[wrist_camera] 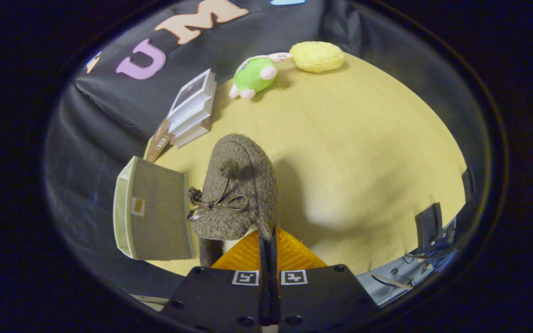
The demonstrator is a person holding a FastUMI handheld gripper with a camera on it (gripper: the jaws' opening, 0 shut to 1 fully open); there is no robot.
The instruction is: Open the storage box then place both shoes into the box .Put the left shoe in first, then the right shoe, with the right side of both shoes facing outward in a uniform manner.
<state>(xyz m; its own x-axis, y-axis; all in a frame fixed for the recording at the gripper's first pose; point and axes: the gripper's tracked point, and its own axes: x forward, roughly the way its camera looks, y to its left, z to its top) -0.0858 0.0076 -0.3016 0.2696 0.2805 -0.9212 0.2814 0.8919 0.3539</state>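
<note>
The claw (268, 240) is showing its two fingers drawn almost together, and they are pinching the rear edge of a fuzzy brown shoe (238, 189), it seems at the heel collar. The shoe is hanging or leaning out ahead of the fingers with its toe pointing away and its little bow and pom-poms facing up; whether it is lifted clear of the table (363, 138) I cannot tell. Just beside the shoe, on the side of its bow, the grey storage box (153, 215) is sitting near the table's edge. Only one flat grey face with a pale rim is showing, so I cannot tell whether the box is standing open, nor whether anything is lying inside it.

Beyond the shoe, well apart, a small white set of drawers (192, 108) is standing by the booth wall, with a green plush toy (253, 74) and a yellow cushion (316, 56) lying further back.

As a judgement: one shoe is being carried towards the box and is not yet in it. Which shoe it is I cannot say, so the rest of the packing is looking undone.
</note>
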